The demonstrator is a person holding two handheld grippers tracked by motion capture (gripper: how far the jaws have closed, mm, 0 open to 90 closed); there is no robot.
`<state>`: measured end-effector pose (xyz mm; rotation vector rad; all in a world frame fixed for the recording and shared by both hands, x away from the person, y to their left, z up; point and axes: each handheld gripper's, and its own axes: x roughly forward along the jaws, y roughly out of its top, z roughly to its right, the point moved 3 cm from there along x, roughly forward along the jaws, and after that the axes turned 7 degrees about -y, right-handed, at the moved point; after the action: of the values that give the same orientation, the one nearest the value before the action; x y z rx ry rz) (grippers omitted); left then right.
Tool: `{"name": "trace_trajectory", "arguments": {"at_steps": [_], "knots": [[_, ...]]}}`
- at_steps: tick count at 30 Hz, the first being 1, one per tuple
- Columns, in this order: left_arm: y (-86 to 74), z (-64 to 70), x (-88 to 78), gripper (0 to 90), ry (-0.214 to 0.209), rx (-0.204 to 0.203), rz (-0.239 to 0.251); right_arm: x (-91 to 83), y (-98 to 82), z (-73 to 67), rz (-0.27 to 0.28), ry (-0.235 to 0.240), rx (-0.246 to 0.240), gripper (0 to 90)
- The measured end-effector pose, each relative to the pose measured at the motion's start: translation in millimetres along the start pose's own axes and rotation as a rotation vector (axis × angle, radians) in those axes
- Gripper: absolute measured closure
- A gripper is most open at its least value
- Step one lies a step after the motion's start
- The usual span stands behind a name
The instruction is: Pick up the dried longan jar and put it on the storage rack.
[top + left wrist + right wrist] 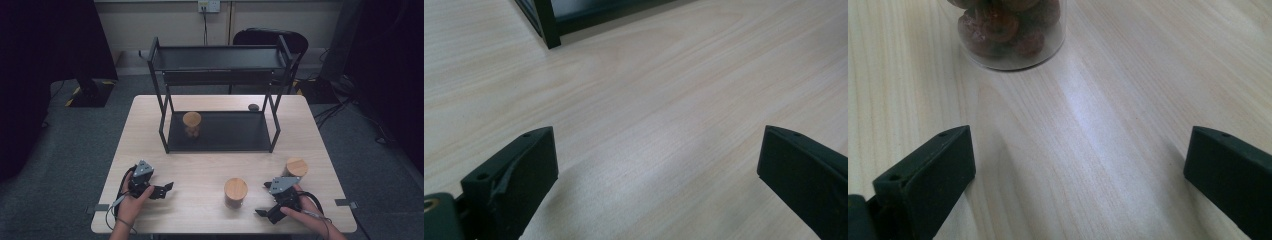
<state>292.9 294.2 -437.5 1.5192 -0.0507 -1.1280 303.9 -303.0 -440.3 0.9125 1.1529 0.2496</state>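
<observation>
Three clear jars with round wooden lids here. One jar [192, 123] sits on the bottom shelf of the black rack [220, 75], towards its left side, with brownish stuff inside that's too small to make out. The middle jar [235, 192] stands on the table [210, 165] near the front edge, and the right tool view shows it packed with reddish-brown round fruits [998, 27]. The third jar [296, 167] is just behind the right tool [264, 198], contents hidden.

The right tool rests on the table with its jaws wide apart, the middle jar just ahead of them and not touched. The left tool [167, 188] lies at the front left, jaws also spread, bare wood between them and a rack leg [546, 25] ahead.

Plenty of open table between the rack and the tools. A small dark object [253, 107] sits by the rack's back right leg.
</observation>
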Motion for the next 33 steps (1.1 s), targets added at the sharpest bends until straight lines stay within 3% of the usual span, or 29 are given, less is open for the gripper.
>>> {"name": "trace_trajectory", "arguments": {"at_steps": [14, 33], "knots": [[-1.7, 6.3, 1.8, 2.7, 0.035, 0.064, -0.087, 0.0, 0.0, 0.0, 0.0, 0.0, 0.0, 0.0], [-1.4, 8.1, 2.5, 0.8, 0.04, 0.068, -0.094, 0.0, 0.3, -0.6, -0.001, -0.002, 0.002, 0.0]]}}
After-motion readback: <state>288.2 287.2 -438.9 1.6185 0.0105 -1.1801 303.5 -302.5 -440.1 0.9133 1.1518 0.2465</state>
